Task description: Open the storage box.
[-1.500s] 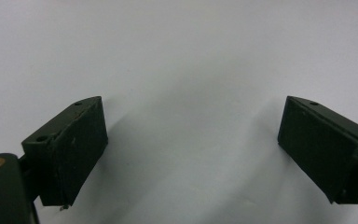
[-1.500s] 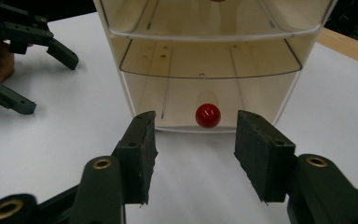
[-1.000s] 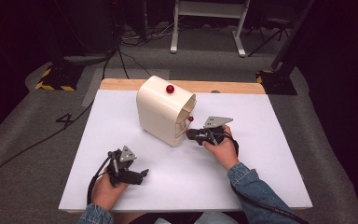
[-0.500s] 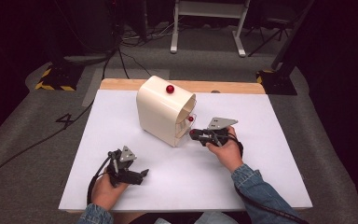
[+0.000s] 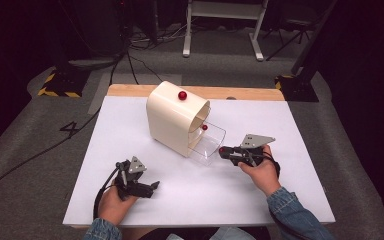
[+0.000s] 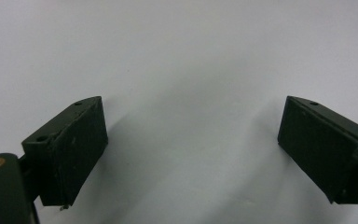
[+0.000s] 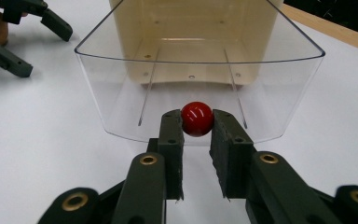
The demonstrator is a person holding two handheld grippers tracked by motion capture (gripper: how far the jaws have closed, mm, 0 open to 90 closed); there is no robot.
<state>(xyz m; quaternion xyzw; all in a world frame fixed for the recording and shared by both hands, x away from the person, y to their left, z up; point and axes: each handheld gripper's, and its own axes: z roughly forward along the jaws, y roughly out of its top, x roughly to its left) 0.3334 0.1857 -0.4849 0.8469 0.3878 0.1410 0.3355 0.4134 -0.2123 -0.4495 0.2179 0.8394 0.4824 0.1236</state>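
A cream box (image 5: 172, 117) with a rounded top stands mid-table, a red knob (image 5: 182, 95) on its top. A clear plastic drawer (image 5: 207, 145) sticks out of its front toward my right gripper (image 5: 223, 150). That gripper (image 7: 197, 126) is shut on the drawer's red ball knob (image 7: 197, 118) at the clear front wall (image 7: 121, 93). A second small red knob (image 5: 204, 127) shows on the box front above the drawer. My left gripper (image 5: 152, 187) rests low on the white table near the front, open, with bare white surface between its jaws (image 6: 191, 140).
The white tabletop (image 5: 290, 125) spreads around the box, with a wooden strip (image 5: 250, 93) along its far edge. The drawer looks empty inside. The left gripper (image 7: 49, 53) also appears at the top left of the right gripper view.
My right gripper has drawn back to the right and toward me with the red knob, and the clear drawer has slid out of the box. The left gripper has stayed put.
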